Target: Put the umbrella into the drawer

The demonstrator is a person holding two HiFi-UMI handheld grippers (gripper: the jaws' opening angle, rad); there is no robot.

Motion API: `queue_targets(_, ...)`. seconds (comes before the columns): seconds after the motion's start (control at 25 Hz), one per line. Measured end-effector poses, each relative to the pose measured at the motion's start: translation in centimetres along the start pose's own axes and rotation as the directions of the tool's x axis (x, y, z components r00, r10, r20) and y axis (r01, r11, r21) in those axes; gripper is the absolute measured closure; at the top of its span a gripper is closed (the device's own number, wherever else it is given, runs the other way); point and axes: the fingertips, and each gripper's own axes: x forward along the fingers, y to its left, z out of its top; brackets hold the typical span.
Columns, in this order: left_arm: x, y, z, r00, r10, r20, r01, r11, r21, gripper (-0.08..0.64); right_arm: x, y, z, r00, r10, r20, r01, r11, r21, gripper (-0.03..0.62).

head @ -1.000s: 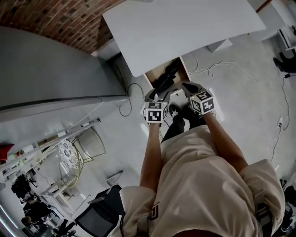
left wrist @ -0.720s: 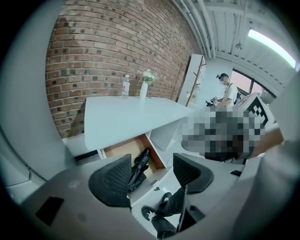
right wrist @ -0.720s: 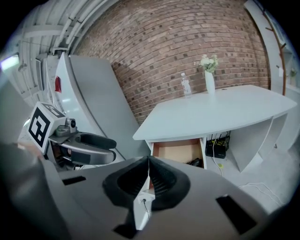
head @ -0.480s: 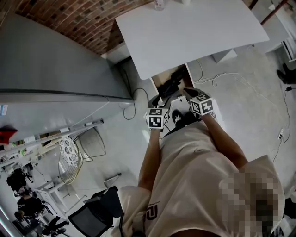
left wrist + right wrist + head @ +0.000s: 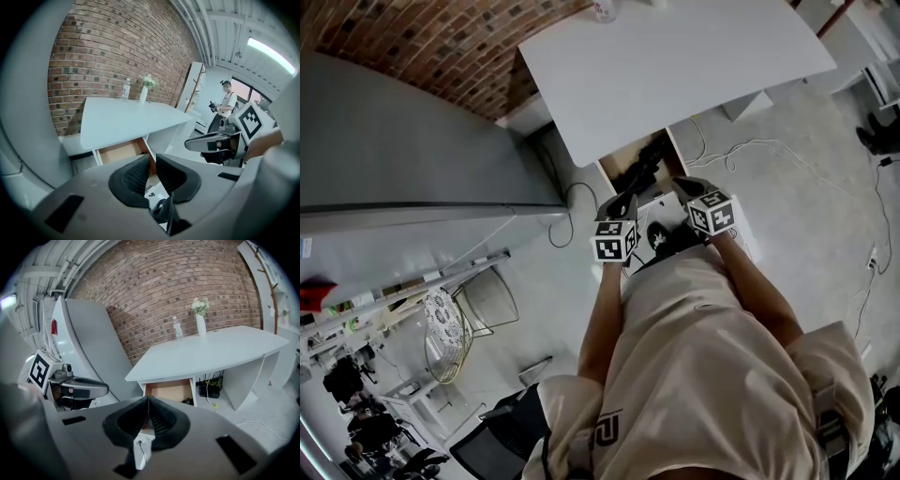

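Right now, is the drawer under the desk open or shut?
Open. The drawer is pulled out from under the white desk, and its wooden inside shows in both gripper views.

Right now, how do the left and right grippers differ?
The left gripper is closing, with a narrow gap between its fingers and nothing pressed there; the right gripper has its fingers meeting at the tips. A dark fold sits under the left gripper, a white piece with a cord under the right gripper. Both point at the open drawer.
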Motion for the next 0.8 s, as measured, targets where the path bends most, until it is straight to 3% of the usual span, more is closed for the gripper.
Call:
queue_targets(0.16,0.3,-0.2,-0.6,0.999,-0.012,-0.033,0.012,1.000,-0.005,0.551,-0.2,0.1,-0.4,1.000,0.003,0.002,-0.003,1.000,-0.005,0.525)
queue_targets(0.4,0.5,-0.4,-1.0,0.999,-0.031,-0.045,0.029,0.999,-0.043,0.551,-0.6,0.1,-0.5,1.000,0.005,-0.001,-0.005,1.000,-0.009,0.525)
queue_targets(0.64,0.3,-0.7,-2.2,0.995,-0.010,-0.096,0.009,1.000,-0.010,0.551,-0.7,0.7,-1.2,0.999,0.035,-0.007,-0.035,0.999,0.007,0.525)
queue_targets(0.8,0.2,-0.9,-2.3,0.997,-0.019,-0.079,0.015,0.998,-0.056,0.551,-0.9,0.6,-1.6,0.999,0.036,-0.003,-0.036,0.999,0.016,0.525)
